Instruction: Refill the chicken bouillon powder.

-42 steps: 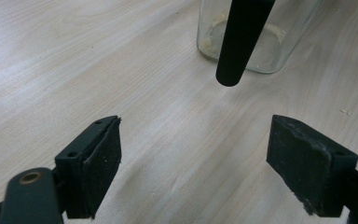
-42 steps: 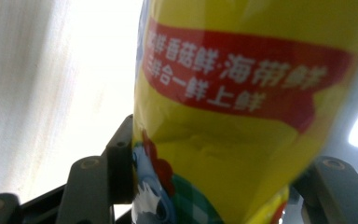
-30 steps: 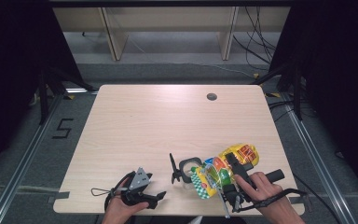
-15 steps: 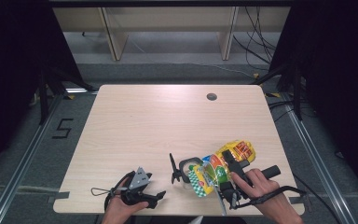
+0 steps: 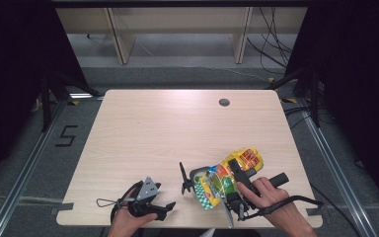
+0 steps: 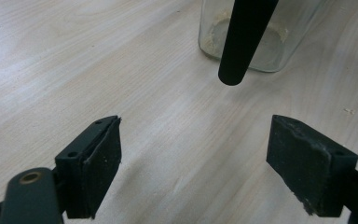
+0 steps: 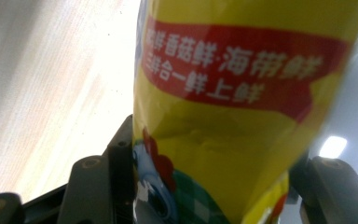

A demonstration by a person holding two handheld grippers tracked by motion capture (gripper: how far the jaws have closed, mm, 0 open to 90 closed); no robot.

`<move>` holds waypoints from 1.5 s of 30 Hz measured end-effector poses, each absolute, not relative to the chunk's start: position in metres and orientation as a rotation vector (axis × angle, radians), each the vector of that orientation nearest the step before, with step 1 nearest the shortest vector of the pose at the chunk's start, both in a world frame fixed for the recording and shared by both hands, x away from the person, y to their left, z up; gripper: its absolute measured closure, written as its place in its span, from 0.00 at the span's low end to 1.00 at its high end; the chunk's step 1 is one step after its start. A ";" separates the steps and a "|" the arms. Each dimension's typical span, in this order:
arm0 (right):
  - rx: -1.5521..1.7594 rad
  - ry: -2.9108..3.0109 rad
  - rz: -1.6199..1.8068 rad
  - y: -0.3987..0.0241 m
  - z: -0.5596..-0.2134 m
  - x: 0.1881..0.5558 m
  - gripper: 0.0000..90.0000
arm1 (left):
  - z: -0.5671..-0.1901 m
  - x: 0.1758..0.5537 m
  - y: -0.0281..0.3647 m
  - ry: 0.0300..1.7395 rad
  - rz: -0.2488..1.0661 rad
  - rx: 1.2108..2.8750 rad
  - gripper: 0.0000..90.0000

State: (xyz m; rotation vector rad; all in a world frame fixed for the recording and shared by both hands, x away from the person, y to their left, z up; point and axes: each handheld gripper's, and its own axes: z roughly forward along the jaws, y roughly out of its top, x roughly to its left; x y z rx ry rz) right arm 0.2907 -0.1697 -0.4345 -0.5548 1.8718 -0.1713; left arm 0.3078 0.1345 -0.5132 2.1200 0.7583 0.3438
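A yellow pouch with a red band of writing lies tilted near the table's front right. My right gripper is shut on it, its jaws pressing both sides of the pouch. The pouch's lower end sits by a clear glass jar, whose base shows in the left gripper view. A black rod of a small black stand rises in front of the jar. My left gripper rests at the front left, open and holding nothing, pointing toward the jar.
The light wooden table has a round cable hole at the back right. Cables trail from both grippers at the front edge. Dark curtains and a metal frame flank the table.
The right gripper and the pouch have shifted only slightly. The left gripper has stayed where it was.
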 end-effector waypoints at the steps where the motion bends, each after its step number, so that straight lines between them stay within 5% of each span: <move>1: -0.563 1.870 -0.176 -0.170 -0.434 0.291 0.47 | -0.513 0.308 0.135 0.753 0.346 2.118 0.19; 45: -0.593 1.832 -0.213 -0.170 -0.427 0.286 0.48 | -0.513 0.306 0.133 0.778 0.327 2.084 0.19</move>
